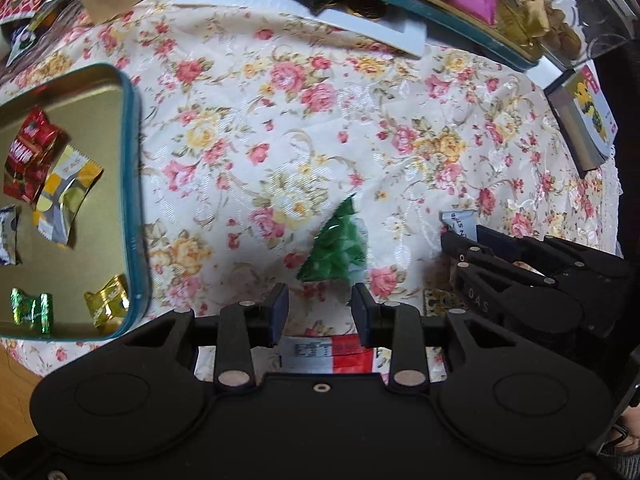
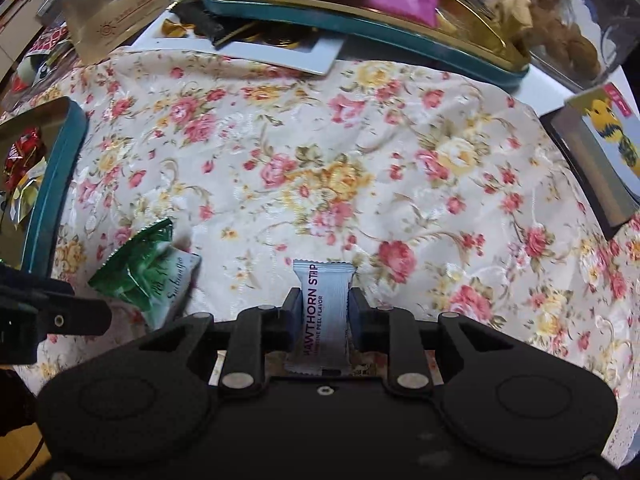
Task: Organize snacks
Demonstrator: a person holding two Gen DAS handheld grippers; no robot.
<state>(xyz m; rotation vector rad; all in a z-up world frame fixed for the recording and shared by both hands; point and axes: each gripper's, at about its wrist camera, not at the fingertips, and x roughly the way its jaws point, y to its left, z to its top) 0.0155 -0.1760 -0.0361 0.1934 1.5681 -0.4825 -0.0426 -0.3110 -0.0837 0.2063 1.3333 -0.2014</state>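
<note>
Right gripper [image 2: 325, 308] is clamped on a pale hawthorn strip [image 2: 323, 308], upright between the pads over the floral cloth [image 2: 360, 152]. Left gripper [image 1: 320, 308] stands open above a green packet [image 1: 338, 250], blurred, not touching it. At left, a teal tin [image 1: 134, 184] holds several wrapped sweets. Clutter along the far edge is cut off.

On the counter [image 2: 320, 140] we see a tin [image 1: 134, 184] at the left with several wrapped candies [image 1: 64, 192] in it. A candy packet [image 1: 336, 248] lies near the middle, just before the left gripper [image 1: 320, 308]. To its right, the hawthorn strip [image 2: 324, 304] sits between the fingers [image 2: 294, 312] of the right gripper [image 2: 324, 316]. A tray [image 2: 360, 28] of snacks lies behind, and a book [image 2: 600, 148] lies at the far right.
</note>
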